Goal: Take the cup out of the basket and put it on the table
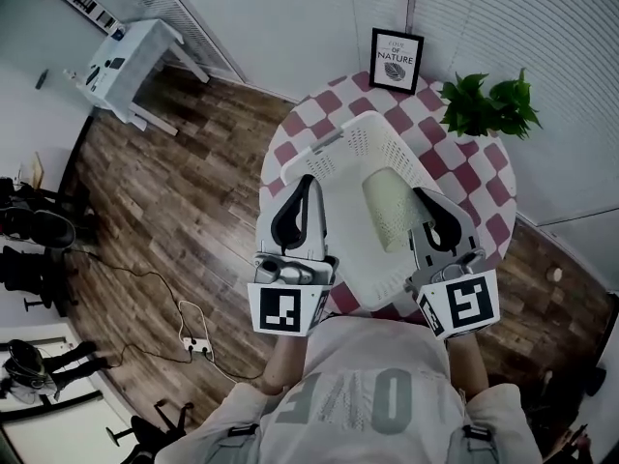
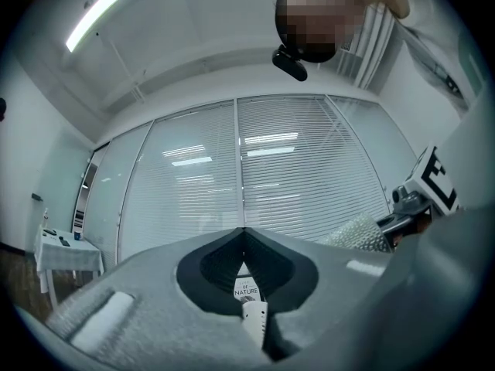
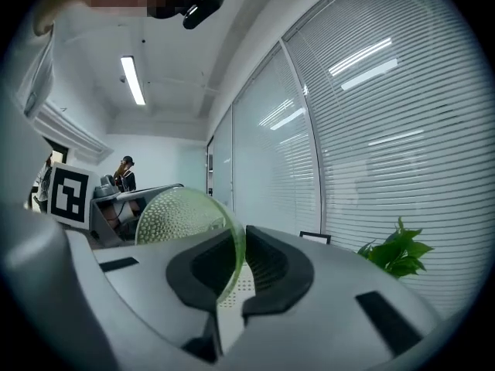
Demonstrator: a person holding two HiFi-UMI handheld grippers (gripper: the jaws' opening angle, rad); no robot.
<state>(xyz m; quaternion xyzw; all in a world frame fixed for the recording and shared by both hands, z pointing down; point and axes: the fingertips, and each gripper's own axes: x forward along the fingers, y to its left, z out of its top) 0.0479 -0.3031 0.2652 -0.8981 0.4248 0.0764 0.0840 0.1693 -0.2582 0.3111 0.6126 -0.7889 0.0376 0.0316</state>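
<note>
Starting nearest the body, two grippers are held out over a round table, one at each side of a white basket. The left gripper [image 2: 244,242] is clamped on the basket [image 1: 363,135] at its left rim. In the left gripper view a thin strip of white perforated plastic is pinched between the dark pads, with no gap to be seen.

The right gripper [image 3: 238,236] is closed almost fully on the cup [image 1: 389,209]. In the right gripper view the cup's pale green, dotted, see-through wall runs down between the two jaws. The jaw at that view's left is seen through the wall, and the other jaw lies outside it. The basket's perforated white side is glimpsed just behind, in the slit.

In the head view the cup is shown lying on its side inside the basket, toward the right wall and just beside the right gripper's tips.

The basket is set on the table [image 1: 484,187], which is covered by a red and white chequered cloth. Farther back on the table a framed picture [image 1: 397,60] is stood upright, and a green potted plant [image 1: 488,106] is placed to its right. Beyond them, window blinds [image 3: 371,114] are drawn. A wooden floor [image 1: 174,191] is seen around the table.
</note>
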